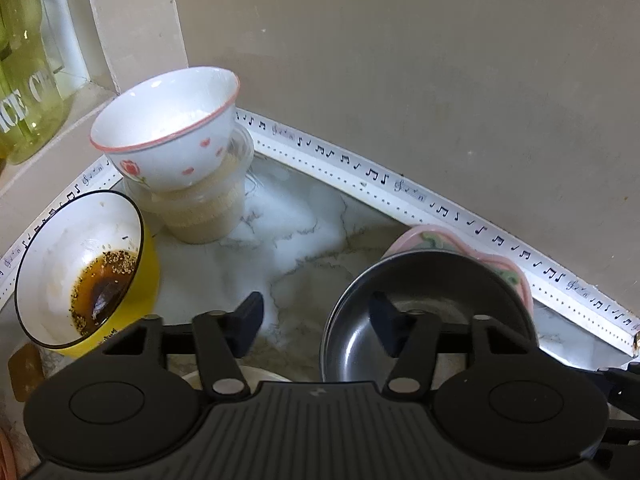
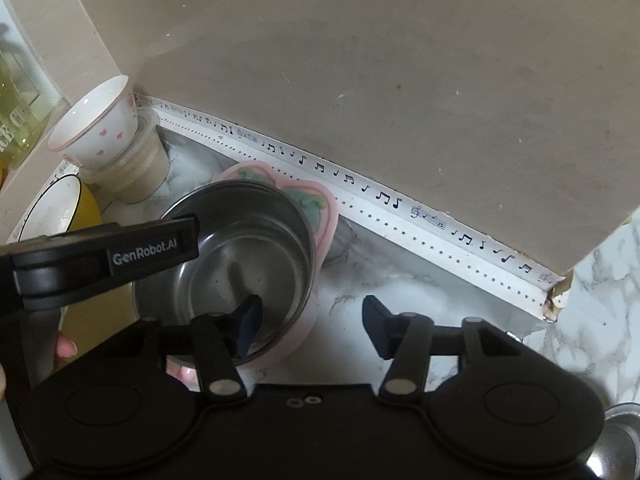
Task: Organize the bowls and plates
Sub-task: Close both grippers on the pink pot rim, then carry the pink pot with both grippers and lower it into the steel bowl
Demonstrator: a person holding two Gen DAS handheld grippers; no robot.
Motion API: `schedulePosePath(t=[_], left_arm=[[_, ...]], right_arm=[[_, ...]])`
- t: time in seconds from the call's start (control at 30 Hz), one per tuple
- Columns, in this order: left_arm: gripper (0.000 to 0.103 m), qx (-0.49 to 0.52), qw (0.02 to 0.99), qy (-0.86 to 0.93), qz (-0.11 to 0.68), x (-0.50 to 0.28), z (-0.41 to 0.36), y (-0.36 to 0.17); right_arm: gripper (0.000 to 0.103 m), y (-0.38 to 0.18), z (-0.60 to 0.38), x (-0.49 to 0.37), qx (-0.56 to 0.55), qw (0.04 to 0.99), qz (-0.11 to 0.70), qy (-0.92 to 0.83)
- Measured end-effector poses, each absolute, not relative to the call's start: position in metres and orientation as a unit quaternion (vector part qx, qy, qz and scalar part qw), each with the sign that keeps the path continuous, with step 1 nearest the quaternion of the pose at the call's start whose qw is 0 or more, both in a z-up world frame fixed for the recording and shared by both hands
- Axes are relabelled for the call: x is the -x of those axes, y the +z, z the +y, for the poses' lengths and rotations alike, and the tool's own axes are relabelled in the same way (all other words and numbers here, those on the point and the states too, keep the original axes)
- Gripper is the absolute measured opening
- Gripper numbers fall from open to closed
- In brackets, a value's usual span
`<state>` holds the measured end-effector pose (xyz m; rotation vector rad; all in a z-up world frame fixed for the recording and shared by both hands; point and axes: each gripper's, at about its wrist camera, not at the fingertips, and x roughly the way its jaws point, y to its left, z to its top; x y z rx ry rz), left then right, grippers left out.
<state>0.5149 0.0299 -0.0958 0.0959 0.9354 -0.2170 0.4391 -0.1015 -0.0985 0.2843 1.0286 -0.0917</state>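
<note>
A steel bowl sits on a pink flower-shaped plate on the marble counter. My left gripper is open, its right finger inside the steel bowl and its left finger outside the rim. My right gripper is open, its left finger inside the same bowl and its right finger over bare counter. A yellow bowl with brown sauce is at the left. A white bowl with pink hearts sits tilted on a plastic container.
A beige wall with a music-note strip borders the counter at the back. A yellow-green glass jar stands on a ledge at far left. A steel object shows at the bottom right corner.
</note>
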Motion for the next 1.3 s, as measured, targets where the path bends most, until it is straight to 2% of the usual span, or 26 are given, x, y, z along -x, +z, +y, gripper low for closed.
schedulePosePath(t=[0.07, 0.23, 0.27, 0.3, 0.8, 1.3], left_arm=[[0.041, -0.052, 0.885, -0.102, 0.451, -0.515, 0.028, -0.097], [0.03, -0.063, 0.88, -0.105, 0.46, -0.514, 0.025, -0.099], [0.019, -0.066, 0.879, -0.107, 0.459, -0.513, 0.024, -0.099], [0.014, -0.066, 0.879, -0.112, 0.46, -0.512, 0.023, -0.099], [0.008, -0.064, 0.882, -0.126, 0.449, -0.48, 0.013, -0.077], [0.007, -0.067, 0.886, -0.163, 0.429, -0.399, -0.003, -0.013]], right_arm=[[0.043, -0.1, -0.101, -0.44, -0.14, 0.857, 0.493, -0.041], [0.025, -0.1, -0.098, -0.442, -0.149, 0.855, 0.497, -0.029], [0.023, -0.1, -0.097, -0.443, -0.147, 0.855, 0.497, -0.03], [0.022, -0.1, -0.095, -0.443, -0.145, 0.855, 0.497, -0.032], [0.014, -0.094, -0.103, -0.428, -0.128, 0.856, 0.498, -0.055], [0.014, -0.035, -0.127, -0.359, -0.119, 0.872, 0.473, -0.039]])
